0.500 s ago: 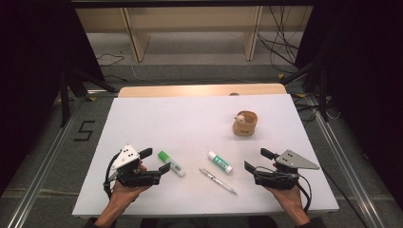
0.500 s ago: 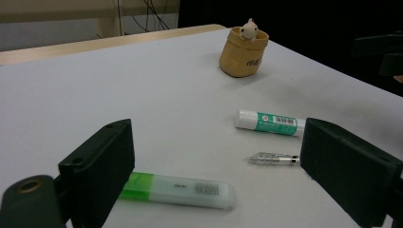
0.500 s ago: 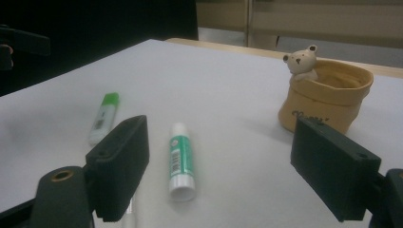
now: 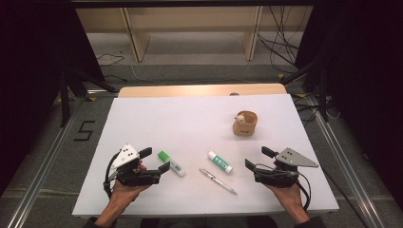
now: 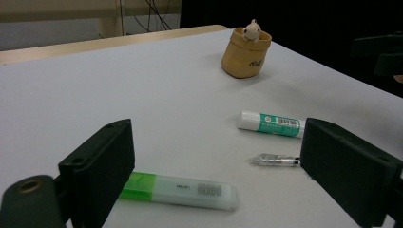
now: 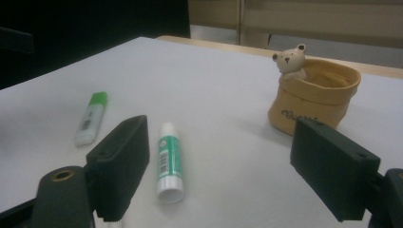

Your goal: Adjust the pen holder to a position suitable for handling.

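Two grippers sit almost exactly where they were half a second earlier, low over the near edge of the white surface (image 4: 190,114). Left gripper (image 4: 156,159) has its jaws spread with nothing between them, just beside the green-capped highlighter (image 4: 171,163), which has not moved. Right gripper (image 4: 257,158), jaws likewise spread and empty, points toward the green-and-white glue stick (image 4: 220,162). Between glue stick and near edge lies a silver pen (image 4: 217,181), unshifted. Farther back, well apart, a tan pouch-shaped cup with a small bear figure (image 4: 244,123) stands upright.
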Demonstrator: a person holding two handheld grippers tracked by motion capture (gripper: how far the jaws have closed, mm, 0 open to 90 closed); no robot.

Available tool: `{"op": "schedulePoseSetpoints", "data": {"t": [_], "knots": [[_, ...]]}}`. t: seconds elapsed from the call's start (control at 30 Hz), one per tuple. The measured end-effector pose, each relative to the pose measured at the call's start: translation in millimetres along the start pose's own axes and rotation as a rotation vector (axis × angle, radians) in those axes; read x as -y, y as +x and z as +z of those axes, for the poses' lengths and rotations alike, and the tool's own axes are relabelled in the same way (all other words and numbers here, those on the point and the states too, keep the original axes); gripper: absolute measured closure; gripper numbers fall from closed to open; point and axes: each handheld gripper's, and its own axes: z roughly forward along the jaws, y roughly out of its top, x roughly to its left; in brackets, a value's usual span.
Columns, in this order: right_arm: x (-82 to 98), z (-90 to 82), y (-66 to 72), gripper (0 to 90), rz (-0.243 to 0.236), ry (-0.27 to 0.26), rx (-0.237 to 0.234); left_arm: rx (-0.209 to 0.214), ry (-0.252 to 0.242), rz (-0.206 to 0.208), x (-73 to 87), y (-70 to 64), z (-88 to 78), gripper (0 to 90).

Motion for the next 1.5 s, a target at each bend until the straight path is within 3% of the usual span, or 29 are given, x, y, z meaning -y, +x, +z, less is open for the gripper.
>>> {"op": "schedulePoseSetpoints", "data": {"t": [0.47,0.87,0.93,1.2,1.5], "knots": [[-6.1,6.8,-6.6,21.8,-0.009,0.0,0.031,-0.007,-0.002,0.003,-0.1,0.5,-1.2,10.8],[-12.9,29.3,-31.2,22.7,0.009,0.039,0.083,-0.013,-0.005,0.009,-0.1,-0.1,0.0,10.8],[-14.7,36.6,-38.9,24.0,0.009,0.042,0.11,-0.014,-0.005,0.008,-0.1,0.2,-0.2,10.8],[-15.2,52.6,-60.0,26.1,0.053,0.065,0.157,-0.016,-0.007,0.005,-0.1,0.6,0.0,10.8],[-13.7,63.4,-80.1,38.0,0.089,0.113,0.235,-0.018,-0.006,0.007,-0.1,0.8,0.3,10.8]]}}
